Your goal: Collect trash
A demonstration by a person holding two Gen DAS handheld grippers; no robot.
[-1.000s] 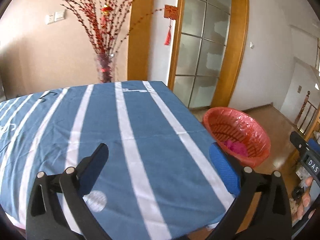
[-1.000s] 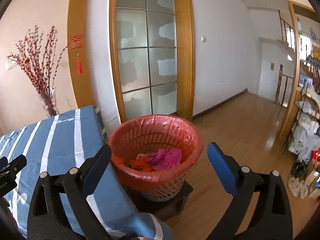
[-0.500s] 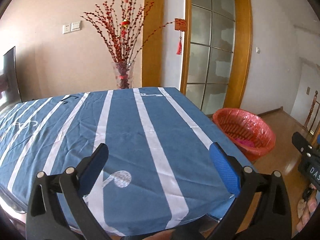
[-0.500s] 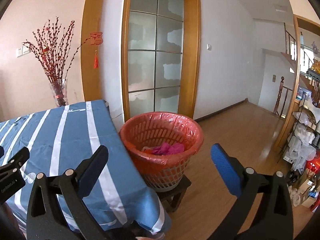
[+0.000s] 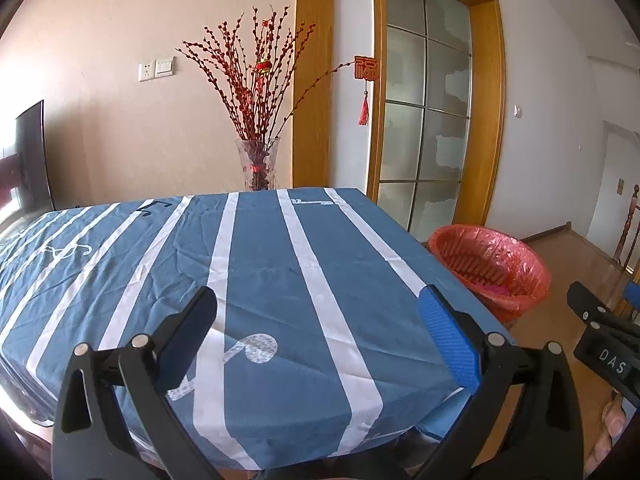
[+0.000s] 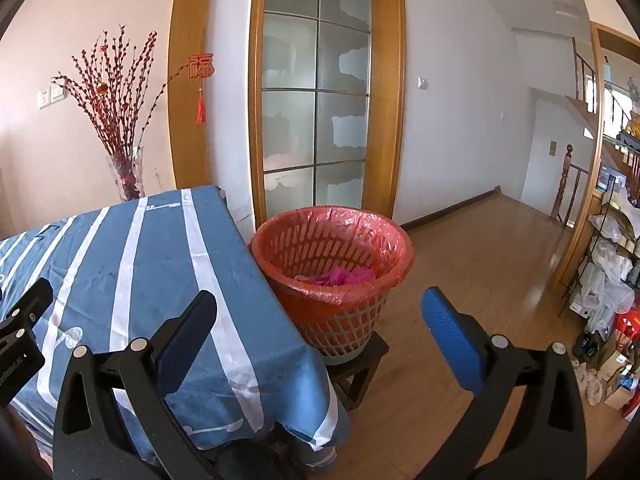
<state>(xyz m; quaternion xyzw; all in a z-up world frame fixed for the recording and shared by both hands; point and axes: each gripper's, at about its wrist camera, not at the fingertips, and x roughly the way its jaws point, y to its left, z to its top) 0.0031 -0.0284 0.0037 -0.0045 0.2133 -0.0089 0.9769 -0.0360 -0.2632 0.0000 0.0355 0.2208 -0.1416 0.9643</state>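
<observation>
Both grippers, left [image 5: 318, 334] and right [image 6: 320, 332], hovered wide-fingered, holding nothing. Pink trash [image 6: 340, 277] in the basket [image 6: 332, 220] looked light, soft; best pinched at a crumpled fold.

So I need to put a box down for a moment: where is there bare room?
The tablecloth is bare from the near edge back to the vase. The wood floor right of the basket is open too. Crowded: the shelves and the bags at far right.

Bare tablecloth [image 5: 280, 280] (basket [image 6: 332, 276] touching its corner).
</observation>
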